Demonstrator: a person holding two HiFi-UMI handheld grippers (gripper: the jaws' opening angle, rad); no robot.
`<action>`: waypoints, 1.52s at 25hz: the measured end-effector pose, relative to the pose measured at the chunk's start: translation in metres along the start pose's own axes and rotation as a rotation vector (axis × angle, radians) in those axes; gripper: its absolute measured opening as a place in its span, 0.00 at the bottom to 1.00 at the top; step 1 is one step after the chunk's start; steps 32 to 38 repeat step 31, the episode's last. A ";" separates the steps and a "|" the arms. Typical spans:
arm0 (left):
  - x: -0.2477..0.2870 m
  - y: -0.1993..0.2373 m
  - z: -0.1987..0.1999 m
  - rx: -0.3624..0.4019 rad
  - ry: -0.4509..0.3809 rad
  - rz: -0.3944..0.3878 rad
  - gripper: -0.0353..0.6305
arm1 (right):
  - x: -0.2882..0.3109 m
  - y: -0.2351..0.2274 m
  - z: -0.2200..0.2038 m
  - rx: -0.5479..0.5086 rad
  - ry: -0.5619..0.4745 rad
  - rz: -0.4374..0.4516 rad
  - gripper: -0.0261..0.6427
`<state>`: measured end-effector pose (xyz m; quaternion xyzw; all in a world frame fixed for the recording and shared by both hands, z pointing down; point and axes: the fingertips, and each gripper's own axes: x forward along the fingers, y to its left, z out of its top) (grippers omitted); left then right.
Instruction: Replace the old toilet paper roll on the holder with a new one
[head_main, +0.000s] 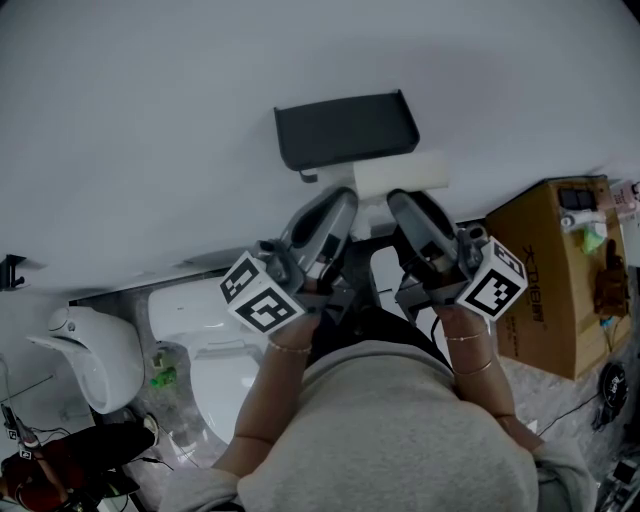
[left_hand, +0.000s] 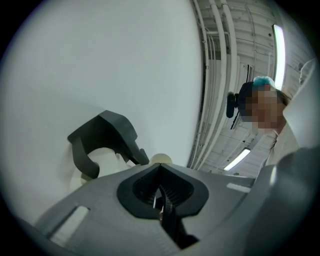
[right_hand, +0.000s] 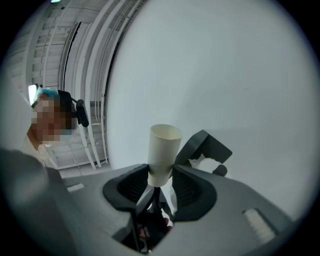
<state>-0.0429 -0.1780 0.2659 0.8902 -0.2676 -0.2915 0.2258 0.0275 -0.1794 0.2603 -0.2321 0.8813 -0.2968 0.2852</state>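
A black wall holder (head_main: 345, 130) has a white paper roll (head_main: 400, 175) sitting under its shelf. My right gripper (right_hand: 161, 172) is shut on an empty cream cardboard tube (right_hand: 163, 152), which stands upright between the pads, just left of the holder (right_hand: 206, 146) in that view. My left gripper (left_hand: 159, 167) is shut with nothing between its jaws. It points at the holder (left_hand: 102, 134) and the white roll (left_hand: 104, 157) tucked under it. Both grippers (head_main: 338, 205) (head_main: 402, 203) hang side by side just below the holder in the head view, where the tube is hidden.
A white toilet (head_main: 215, 340) stands low on the left with a white bin (head_main: 90, 355) beside it. A cardboard box (head_main: 550, 270) with small items on top sits at the right. The plain white wall (head_main: 200, 120) fills the area behind the holder.
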 end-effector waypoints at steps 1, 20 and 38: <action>-0.001 0.001 0.000 -0.002 -0.002 0.001 0.06 | -0.001 -0.001 0.000 0.000 -0.003 -0.003 0.27; -0.005 0.010 -0.009 -0.039 0.007 0.045 0.06 | -0.005 -0.005 -0.002 -0.009 -0.006 -0.005 0.27; -0.006 0.011 -0.012 -0.043 -0.001 0.055 0.06 | -0.008 -0.009 -0.009 0.008 0.008 0.000 0.27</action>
